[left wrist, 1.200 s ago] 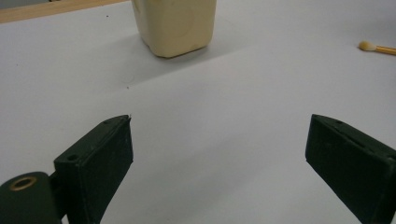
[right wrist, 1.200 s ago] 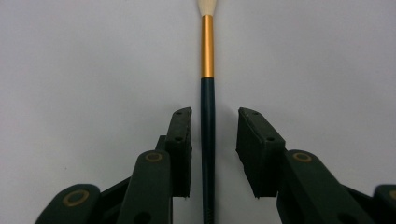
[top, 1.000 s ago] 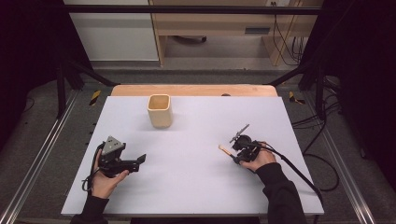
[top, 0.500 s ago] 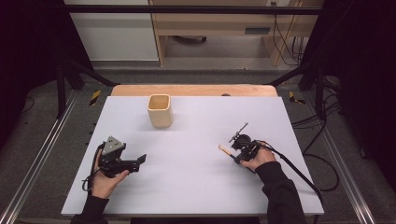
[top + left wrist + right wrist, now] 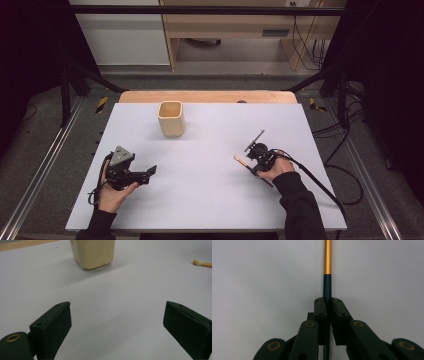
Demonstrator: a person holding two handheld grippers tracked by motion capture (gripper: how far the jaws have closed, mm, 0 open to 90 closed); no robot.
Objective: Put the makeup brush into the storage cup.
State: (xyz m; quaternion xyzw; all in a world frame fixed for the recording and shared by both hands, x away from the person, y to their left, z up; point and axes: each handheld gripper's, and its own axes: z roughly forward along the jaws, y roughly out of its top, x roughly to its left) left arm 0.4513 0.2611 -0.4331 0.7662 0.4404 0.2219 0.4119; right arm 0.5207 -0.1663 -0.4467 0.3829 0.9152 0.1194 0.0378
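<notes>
One brush [image 5: 241, 161], one beige cup [image 5: 171, 119], two grippers, one white table [image 5: 210, 200]

black claws [image 5: 328, 302], brass rivets, dark sleeves [image 5: 300, 207]

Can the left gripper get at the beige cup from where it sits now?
Probably yes. The left gripper stands open with nothing between its jaws, and bare white table lies between it and the beige cup. The right gripper, shut on the brush, is off to the side.
</notes>
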